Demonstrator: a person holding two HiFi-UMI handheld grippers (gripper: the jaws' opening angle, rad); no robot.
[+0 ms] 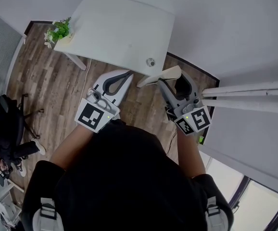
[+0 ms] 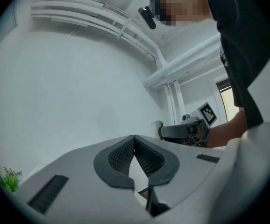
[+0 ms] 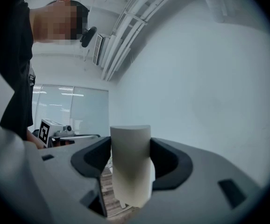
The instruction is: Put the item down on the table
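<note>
Head view: wood floor (image 1: 43,81) fills most of the frame, w/ one white table (image 1: 120,28) ahead of the person. One potted plant (image 1: 58,31) sits on the table's far-left corner, and one small round obj (image 1: 150,61), too small to ID, near its right front edge.

Two claws are held up in front of the torso, just short of the table's near edge and over the floor. Left claw (image 1: 124,76) is fully closed, tips touching, nothing btwn them; the left gripper view (image 2: 135,139) confirms it's empty. Right claw (image 1: 170,81) is clamped on the one item (image 1: 171,72), a pale off-white cylinder-ish piece. In the right gripper view the item (image 3: 131,162) is pinched btwn both pads of the right claw (image 3: 131,146), w/ its long axis running crosswise to the jaws and both ends sticking out.

Key relation: the table lies fwd and slightly left of the right claw, and the item isn't over the top yet. Right hand carries it, so that arm has the move, probably a short reach fwd past the edge, then lower and release. Round obj sits close to the likely drop spot, so best to stay clear of it.
</note>
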